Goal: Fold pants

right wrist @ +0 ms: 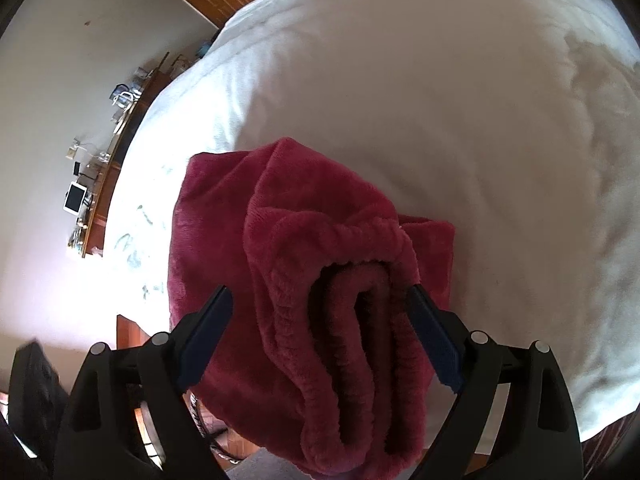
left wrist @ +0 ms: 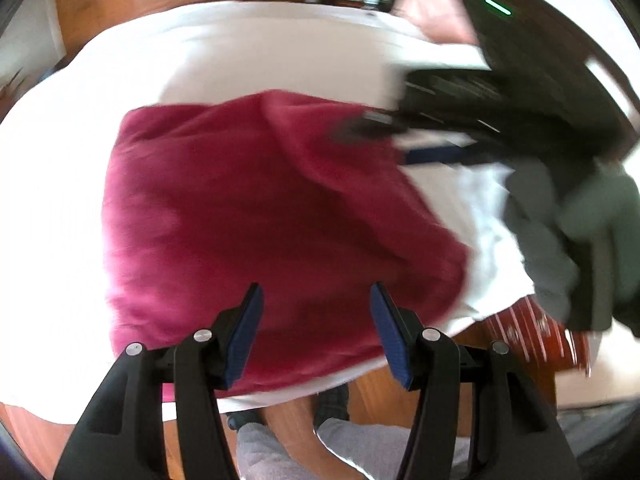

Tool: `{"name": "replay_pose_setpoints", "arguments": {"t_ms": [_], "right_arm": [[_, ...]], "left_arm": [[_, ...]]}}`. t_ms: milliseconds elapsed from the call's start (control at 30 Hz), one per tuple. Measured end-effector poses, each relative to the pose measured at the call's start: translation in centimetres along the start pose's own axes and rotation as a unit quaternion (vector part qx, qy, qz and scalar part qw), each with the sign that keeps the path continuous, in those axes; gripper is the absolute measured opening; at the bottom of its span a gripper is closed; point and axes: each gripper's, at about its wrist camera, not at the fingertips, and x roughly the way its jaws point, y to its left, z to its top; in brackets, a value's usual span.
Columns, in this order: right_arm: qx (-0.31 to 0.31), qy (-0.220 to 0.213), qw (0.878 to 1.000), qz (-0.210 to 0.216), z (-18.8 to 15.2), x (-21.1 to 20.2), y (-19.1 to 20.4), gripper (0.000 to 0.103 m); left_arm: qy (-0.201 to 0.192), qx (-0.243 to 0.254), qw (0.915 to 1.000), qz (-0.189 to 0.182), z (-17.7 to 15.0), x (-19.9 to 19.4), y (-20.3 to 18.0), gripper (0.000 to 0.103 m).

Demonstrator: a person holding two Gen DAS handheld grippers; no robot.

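Observation:
The dark red fleece pants [left wrist: 248, 216] lie folded on the white bed [left wrist: 240, 52]. My left gripper [left wrist: 316, 332] is open and empty above their near edge. In the right wrist view the pants [right wrist: 296, 240] show their elastic waistband bunched up between the fingers of my right gripper [right wrist: 320, 344]. Its jaws stand wide apart. The right blue pad [right wrist: 432, 344] touches the waistband fold; the left pad stands clear of the cloth. The right gripper [left wrist: 380, 124] also shows blurred at the pants' far right edge in the left wrist view.
The white bed [right wrist: 440, 100] fills most of both views. A person's grey trouser legs [left wrist: 280, 452] stand on the wooden floor at the bed's near edge. A wooden shelf [right wrist: 116, 152] with small items runs along the wall at left.

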Motion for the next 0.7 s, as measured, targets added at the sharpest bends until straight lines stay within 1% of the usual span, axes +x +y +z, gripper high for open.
{"name": "replay_pose_setpoints", "arguments": {"t_ms": [33, 67, 100, 133, 167, 200, 267, 300, 433, 533, 567, 667, 700], "right_arm": [[0.005, -0.001, 1.0, -0.007, -0.1, 0.0, -0.2, 0.081], [0.01, -0.002, 1.0, -0.028, -0.2, 0.0, -0.5, 0.073], [0.02, -0.003, 0.998, -0.052, -0.2, 0.0, -1.0, 0.054], [0.031, -0.004, 0.997, -0.063, -0.3, -0.3, -1.6, 0.034], [0.054, -0.008, 0.996, -0.065, -0.3, -0.5, -2.6, 0.026], [0.074, -0.011, 0.995, -0.061, -0.4, -0.8, -3.4, 0.022], [0.101, -0.017, 0.993, -0.06, -0.8, -1.4, -4.7, 0.019], [0.107, -0.018, 0.992, -0.066, -1.0, -1.5, -5.2, 0.014], [0.132, -0.006, 0.988, -0.078, -2.0, -0.8, -7.0, 0.014], [0.123, -0.006, 0.989, -0.078, -2.3, -0.2, -6.8, 0.014], [0.121, -0.009, 0.99, -0.071, -2.4, -0.4, -6.6, 0.014], [0.128, -0.015, 0.99, -0.05, -2.9, -1.7, -6.6, 0.035], [0.13, -0.02, 0.99, -0.046, -3.2, -2.2, -6.5, 0.049]], "left_arm": [[0.001, -0.014, 0.9999, 0.006, 0.1, 0.1, 0.9, 0.056], [0.003, -0.032, 0.9994, 0.009, 0.2, 0.4, 2.2, 0.056], [0.006, -0.04, 0.9991, 0.012, 0.2, 0.7, 2.9, 0.056], [0.011, -0.046, 0.9987, 0.017, 0.3, 0.9, 3.7, 0.056], [0.018, -0.047, 0.9984, 0.025, 0.2, 1.4, 4.3, 0.056], [0.026, -0.042, 0.9983, 0.031, 0.0, 2.0, 4.8, 0.056], [0.039, -0.032, 0.9981, 0.035, -0.5, 2.7, 5.2, 0.056], [0.044, -0.025, 0.9981, 0.034, -0.8, 3.0, 5.3, 0.056], [0.056, -0.005, 0.998, 0.028, -2.0, 3.6, 5.2, 0.056], [0.062, 0.005, 0.9977, 0.025, -2.7, 3.7, 4.7, 0.057], [0.062, 0.007, 0.9977, 0.025, -2.9, 3.6, 4.6, 0.058], [0.064, 0.009, 0.9977, 0.023, -2.6, 3.8, 4.9, 0.06], [0.063, 0.009, 0.9977, 0.023, -2.6, 3.3, 4.4, 0.06]]}}
